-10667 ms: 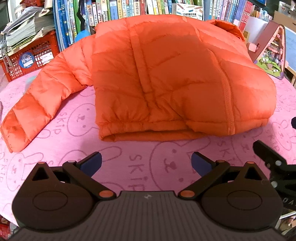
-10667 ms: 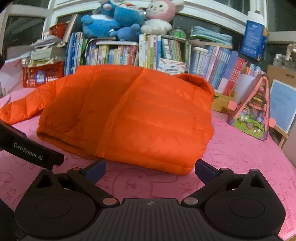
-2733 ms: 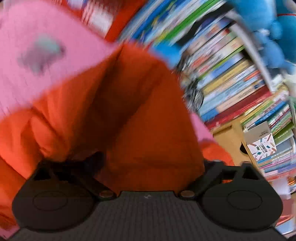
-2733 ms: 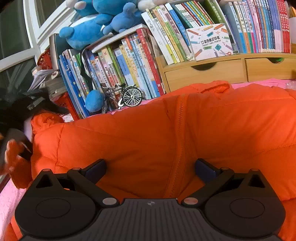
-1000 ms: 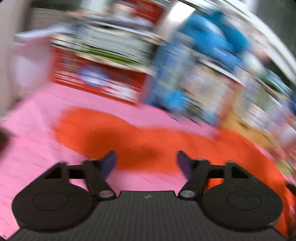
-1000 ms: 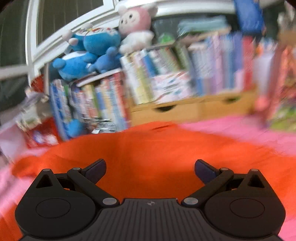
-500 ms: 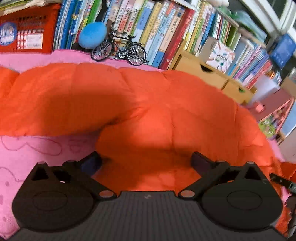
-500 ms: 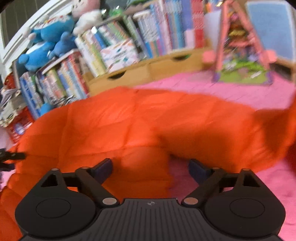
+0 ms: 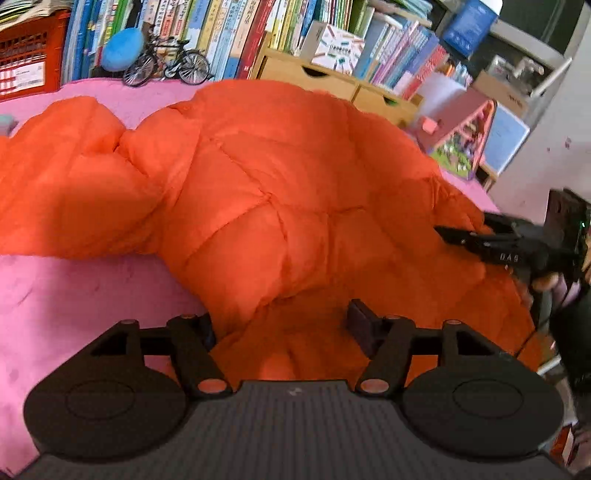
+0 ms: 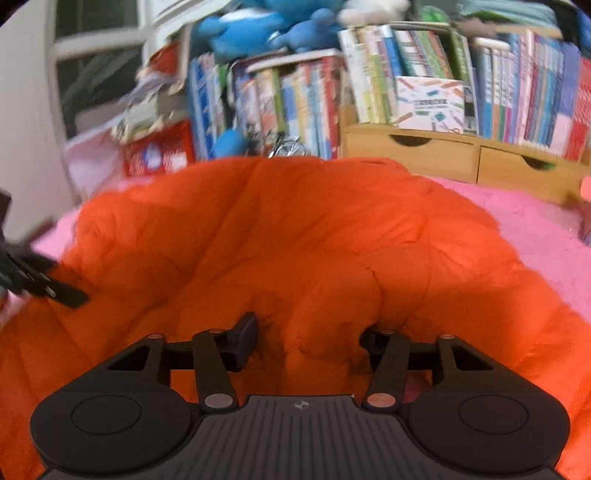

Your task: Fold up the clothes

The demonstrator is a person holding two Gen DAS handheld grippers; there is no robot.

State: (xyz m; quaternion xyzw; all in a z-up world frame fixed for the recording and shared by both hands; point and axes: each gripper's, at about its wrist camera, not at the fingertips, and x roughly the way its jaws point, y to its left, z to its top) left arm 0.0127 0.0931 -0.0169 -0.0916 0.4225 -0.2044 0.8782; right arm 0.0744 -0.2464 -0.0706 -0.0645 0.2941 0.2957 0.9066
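An orange puffer jacket (image 9: pixel 280 192) lies bunched on the pink table cover (image 9: pixel 74 295). It fills the right wrist view too (image 10: pixel 295 240). My left gripper (image 9: pixel 284 325) has its jaws partly closed around the jacket's near hem, with fabric bulging between them. My right gripper (image 10: pixel 310 339) likewise has its jaws pressed into a fold of the near hem. The right gripper also shows at the right edge of the left wrist view (image 9: pixel 491 243). The left gripper shows at the left edge of the right wrist view (image 10: pixel 40 284).
Bookshelves (image 9: pixel 229 33) with wooden drawers (image 10: pixel 443 151), a toy bicycle (image 9: pixel 166 66), a red basket (image 9: pixel 26 59) and blue plush toys (image 10: pixel 266 26) line the back. A pink toy house (image 9: pixel 465 136) stands at the back right.
Both grippers moved in onto the jacket's near hem and their jaws narrowed on the fabric. Earlier the left gripper carried a sleeve across the jacket, and let it go.
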